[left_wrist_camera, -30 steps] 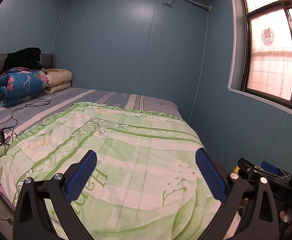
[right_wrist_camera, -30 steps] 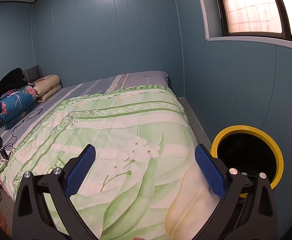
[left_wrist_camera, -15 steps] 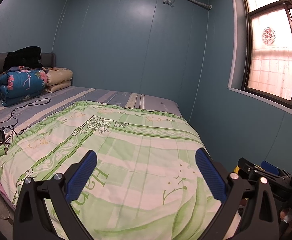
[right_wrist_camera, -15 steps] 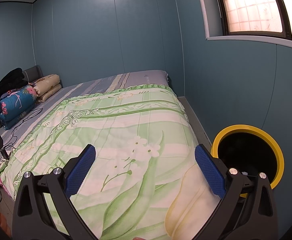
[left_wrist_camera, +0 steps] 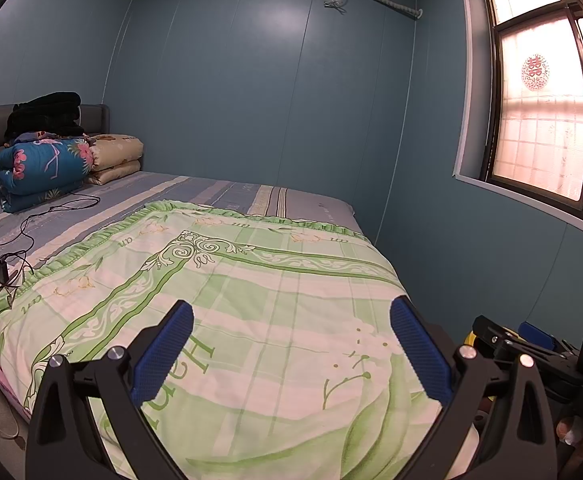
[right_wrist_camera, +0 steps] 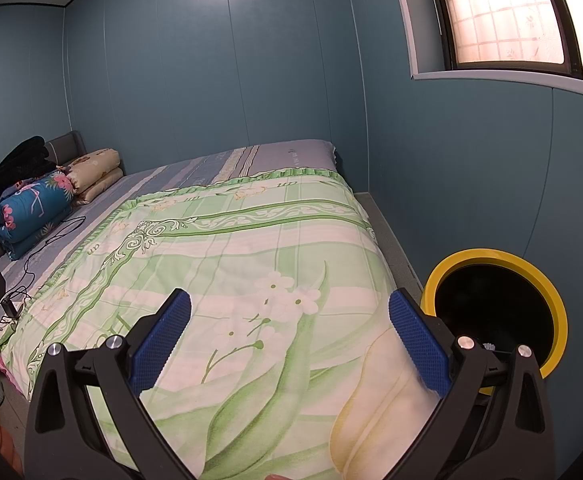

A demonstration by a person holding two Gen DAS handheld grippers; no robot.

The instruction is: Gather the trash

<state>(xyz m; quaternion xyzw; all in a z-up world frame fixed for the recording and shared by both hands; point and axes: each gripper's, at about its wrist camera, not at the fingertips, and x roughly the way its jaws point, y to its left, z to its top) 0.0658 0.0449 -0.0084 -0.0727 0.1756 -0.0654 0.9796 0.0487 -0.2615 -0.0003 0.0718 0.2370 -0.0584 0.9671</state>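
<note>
Both hand-held grippers spread, empty — yellow-rimmed bin point(right_wrist_camera: 555, 304) just right of right hand-held gripper point(right_wrist_camera: 289, 336)

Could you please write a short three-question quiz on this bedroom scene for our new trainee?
1. True or false: the left gripper holds trash.
2. What stands right of the green floral quilt: A a round yellow-rimmed black bin, B a chair, C a lamp?
3. Fill in: the folded blue flamingo-print quilt lies by the grey ____.

Key: 1 false, both it and the right gripper are open and empty; 2 A; 3 headboard.
</note>
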